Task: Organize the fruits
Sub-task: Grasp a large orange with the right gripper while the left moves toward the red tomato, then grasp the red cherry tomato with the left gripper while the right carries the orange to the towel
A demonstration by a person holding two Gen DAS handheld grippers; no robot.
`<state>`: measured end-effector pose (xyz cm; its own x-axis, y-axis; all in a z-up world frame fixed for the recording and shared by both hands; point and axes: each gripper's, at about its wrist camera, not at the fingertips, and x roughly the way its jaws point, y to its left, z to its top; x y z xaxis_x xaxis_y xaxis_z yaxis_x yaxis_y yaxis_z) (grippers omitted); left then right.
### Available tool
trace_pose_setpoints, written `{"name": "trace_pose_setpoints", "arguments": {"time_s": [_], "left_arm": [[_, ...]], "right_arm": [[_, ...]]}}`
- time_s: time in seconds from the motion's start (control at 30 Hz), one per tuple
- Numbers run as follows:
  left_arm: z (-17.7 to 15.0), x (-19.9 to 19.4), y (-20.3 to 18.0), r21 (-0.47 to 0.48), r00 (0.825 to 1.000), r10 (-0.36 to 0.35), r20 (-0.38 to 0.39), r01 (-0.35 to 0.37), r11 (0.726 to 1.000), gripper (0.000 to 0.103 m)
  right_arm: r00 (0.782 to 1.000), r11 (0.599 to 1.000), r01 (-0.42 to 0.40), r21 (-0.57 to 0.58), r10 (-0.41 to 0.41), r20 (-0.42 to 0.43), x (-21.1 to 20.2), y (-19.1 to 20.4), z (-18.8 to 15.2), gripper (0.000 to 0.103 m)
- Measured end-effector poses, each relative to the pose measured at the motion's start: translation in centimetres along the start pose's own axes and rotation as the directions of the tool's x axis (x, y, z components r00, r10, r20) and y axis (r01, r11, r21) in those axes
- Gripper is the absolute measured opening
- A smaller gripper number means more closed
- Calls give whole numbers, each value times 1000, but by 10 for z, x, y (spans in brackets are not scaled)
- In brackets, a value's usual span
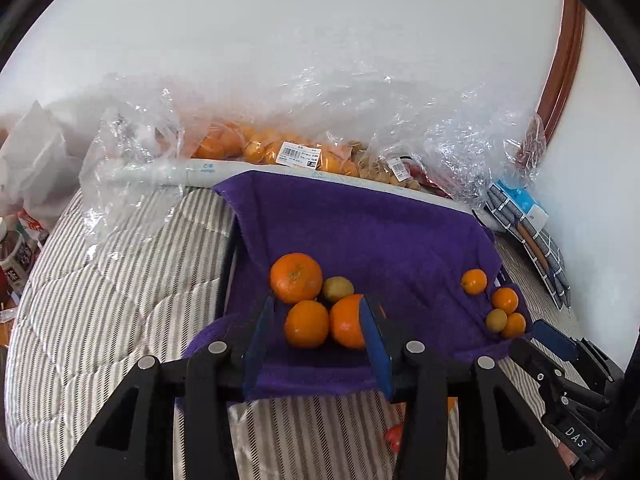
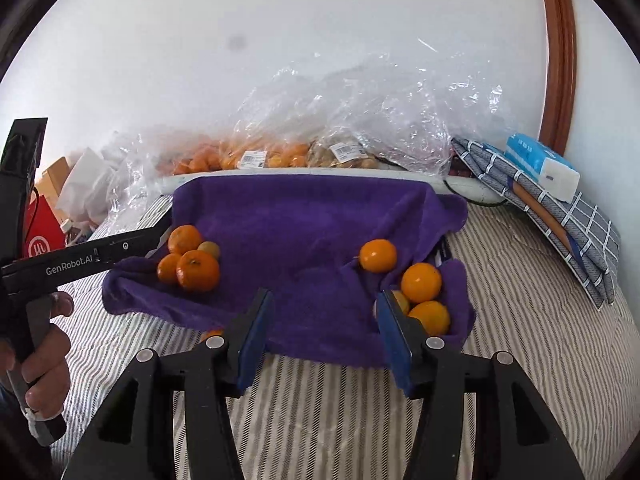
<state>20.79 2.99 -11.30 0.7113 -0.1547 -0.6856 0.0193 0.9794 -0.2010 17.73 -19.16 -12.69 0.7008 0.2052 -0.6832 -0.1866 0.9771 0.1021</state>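
A purple towel [image 1: 360,224] [image 2: 304,220] lies over a tray on the striped bed. On its left side sit three larger oranges [image 1: 296,277] and a small yellow-green fruit [image 1: 337,289]; they also show in the right wrist view [image 2: 197,270]. On its right side sit several small oranges [image 1: 505,300] [image 2: 421,282]. My left gripper [image 1: 318,312] is open, its fingers either side of the front oranges, the right finger against one [image 1: 346,322]. My right gripper [image 2: 324,300] is open and empty, just left of the small oranges.
Clear plastic bags of oranges and other fruit [image 1: 280,148] [image 2: 280,156] lie behind the towel by the wall. A folded checked cloth with a tissue pack [image 2: 540,168] lies at the right. Bags and bottles [image 1: 24,216] stand at the left bed edge.
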Motion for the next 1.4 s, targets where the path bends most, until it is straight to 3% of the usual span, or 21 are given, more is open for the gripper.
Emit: {"name": "trace_pose_setpoints", "arguments": {"time_s": [0.13,0.37,0.7,0.83,1.03,1.23,1.4], "left_arm": [[-16,-19,17,2,999,45,6,-45,999,42],[-52,-16,39,37,994,91,-59,-89,995,42],[-66,-12,60,-14,993,75,-89,-76,997,47],[-69,-10,65,-44,994,45,-100,-49,998,47],[-72,-5,47,2,993,21,-120,-21,1000,47],[-76,3,8,12,983,-98,-155,101,995,47],[-83,10,-33,82,979,-121,-164,136,987,47]], "right_arm": [[998,999,-38,6,38,-45,5,17,-18,53],[991,996,-84,7,84,-100,21,45,-33,53],[987,998,-56,12,58,-152,46,62,-32,52],[983,997,-68,25,72,-170,50,59,-31,40],[988,997,-60,52,67,-136,30,42,-37,40],[995,997,-28,70,34,-93,3,11,-44,40],[996,996,24,86,-16,-92,-14,-22,-57,40]]}}
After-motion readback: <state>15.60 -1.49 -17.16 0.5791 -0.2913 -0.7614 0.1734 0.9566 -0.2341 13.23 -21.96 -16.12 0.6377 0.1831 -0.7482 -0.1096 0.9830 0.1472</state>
